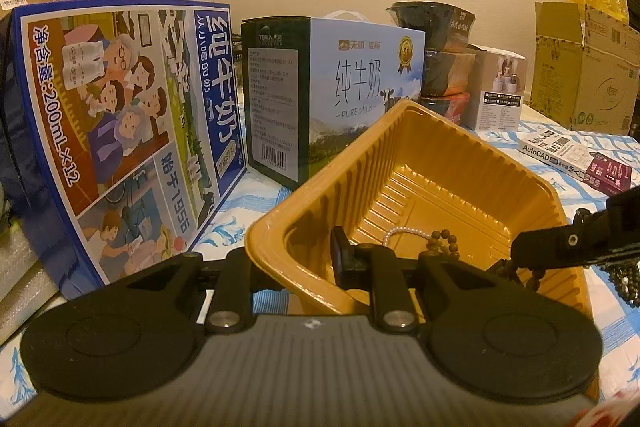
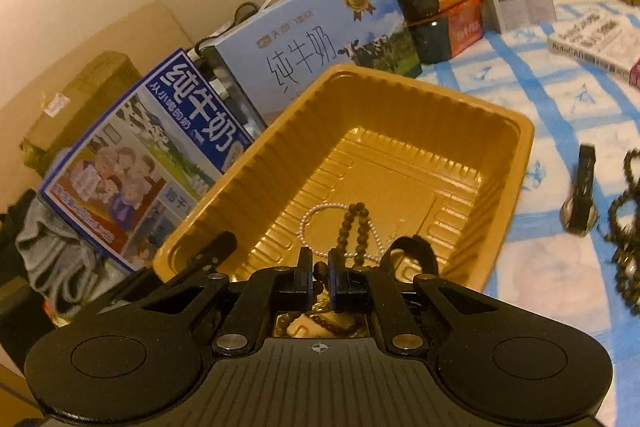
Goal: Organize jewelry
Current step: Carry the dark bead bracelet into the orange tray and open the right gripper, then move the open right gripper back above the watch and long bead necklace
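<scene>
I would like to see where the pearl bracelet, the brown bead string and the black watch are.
pearl bracelet (image 2: 320,213): right wrist view, on its far arc, lying in the tray.
brown bead string (image 2: 357,223): right wrist view, on the hanging loop.
black watch (image 2: 580,203): right wrist view, on its strap near the case.

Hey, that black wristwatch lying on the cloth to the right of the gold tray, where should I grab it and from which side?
Grip the wristwatch across its narrow strap just beyond the round case, coming down from above. It lies flat and stretched out on the blue checked cloth, so the strap's two long edges are free for the fingers, while the dark bead strand crowds its right side.
</scene>
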Tool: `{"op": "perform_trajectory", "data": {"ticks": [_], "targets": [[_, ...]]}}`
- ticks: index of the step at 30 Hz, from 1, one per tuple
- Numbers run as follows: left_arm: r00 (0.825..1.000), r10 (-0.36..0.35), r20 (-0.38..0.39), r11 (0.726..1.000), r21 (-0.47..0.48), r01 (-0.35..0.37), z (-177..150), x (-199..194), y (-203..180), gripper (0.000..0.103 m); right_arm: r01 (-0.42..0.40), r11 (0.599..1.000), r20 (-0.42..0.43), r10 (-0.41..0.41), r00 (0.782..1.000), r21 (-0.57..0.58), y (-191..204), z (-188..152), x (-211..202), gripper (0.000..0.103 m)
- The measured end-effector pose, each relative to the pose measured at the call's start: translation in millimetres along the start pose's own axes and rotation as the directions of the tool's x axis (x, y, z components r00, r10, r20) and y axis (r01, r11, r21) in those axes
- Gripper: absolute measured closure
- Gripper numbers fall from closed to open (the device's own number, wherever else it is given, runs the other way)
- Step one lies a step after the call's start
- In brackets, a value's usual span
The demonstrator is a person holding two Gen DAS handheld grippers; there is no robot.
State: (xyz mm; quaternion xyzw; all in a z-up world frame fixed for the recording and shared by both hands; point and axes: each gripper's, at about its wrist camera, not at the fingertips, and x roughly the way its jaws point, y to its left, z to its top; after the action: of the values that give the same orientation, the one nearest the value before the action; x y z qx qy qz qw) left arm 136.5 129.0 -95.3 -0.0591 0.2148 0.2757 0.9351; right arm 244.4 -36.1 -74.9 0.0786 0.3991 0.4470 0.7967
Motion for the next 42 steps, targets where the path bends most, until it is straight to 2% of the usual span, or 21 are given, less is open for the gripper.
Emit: {"op": "perform_trajectory", "data": {"ticks": [1,2,3,4,5,11,14,18,23,30,42], "targets": [[1.000,0.000,-0.001,1.000,0.000,0.000,0,0,0,0.084,0.015,1.000,0.009,-0.015,1.000,-0.008,1,-1,-1,0.089],[1.000,0.000,0.000,1.000,0.000,0.000,0,0,0,0.084,0.036,0.999,0.019,-0.036,0.999,-0.014,1,-2,-4,0.073],[1.000,0.000,-0.001,1.000,0.000,0.000,0,0,0,0.084,0.048,0.999,0.023,-0.047,0.999,-0.014,2,-3,-1,0.062],[1.000,0.000,-0.003,1.000,-0.002,0.000,0,0,0,0.084,0.054,0.998,0.031,-0.054,0.998,-0.009,0,-4,-3,0.043],[1.000,0.001,-0.003,1.000,-0.003,-0.001,0,1,0,0.084,0.058,0.998,0.047,-0.058,0.997,-0.005,-1,-7,-7,0.040],[1.000,0.000,-0.002,1.000,0.000,0.000,0,0,0,0.084,0.104,0.994,0.072,-0.103,0.992,-0.012,-13,-20,-31,0.040],[1.000,0.001,-0.001,1.000,0.002,-0.001,1,0,-1,0.084,0.167,0.986,0.087,-0.168,0.982,0.013,-30,-31,-49,0.040],[1.000,0.004,-0.002,1.000,0.003,-0.004,0,0,-1,0.084,0.284,0.957,0.102,-0.289,0.952,0.065,-64,-44,-73,0.040],[1.000,0.007,-0.004,1.000,0.006,-0.007,1,0,-2,0.084,0.428,0.899,0.085,-0.435,0.896,0.088,-104,-56,-88,0.040],[1.000,0.009,-0.002,1.000,0.017,-0.009,2,-1,-3,0.084,0.456,0.886,0.099,-0.462,0.881,0.081,-128,-64,-102,0.041],[1.000,0.008,0.002,1.000,0.026,-0.008,2,-2,-4,0.084,0.434,0.901,0.118,-0.433,0.893,0.019,-119,-57,-92,0.045]]}}
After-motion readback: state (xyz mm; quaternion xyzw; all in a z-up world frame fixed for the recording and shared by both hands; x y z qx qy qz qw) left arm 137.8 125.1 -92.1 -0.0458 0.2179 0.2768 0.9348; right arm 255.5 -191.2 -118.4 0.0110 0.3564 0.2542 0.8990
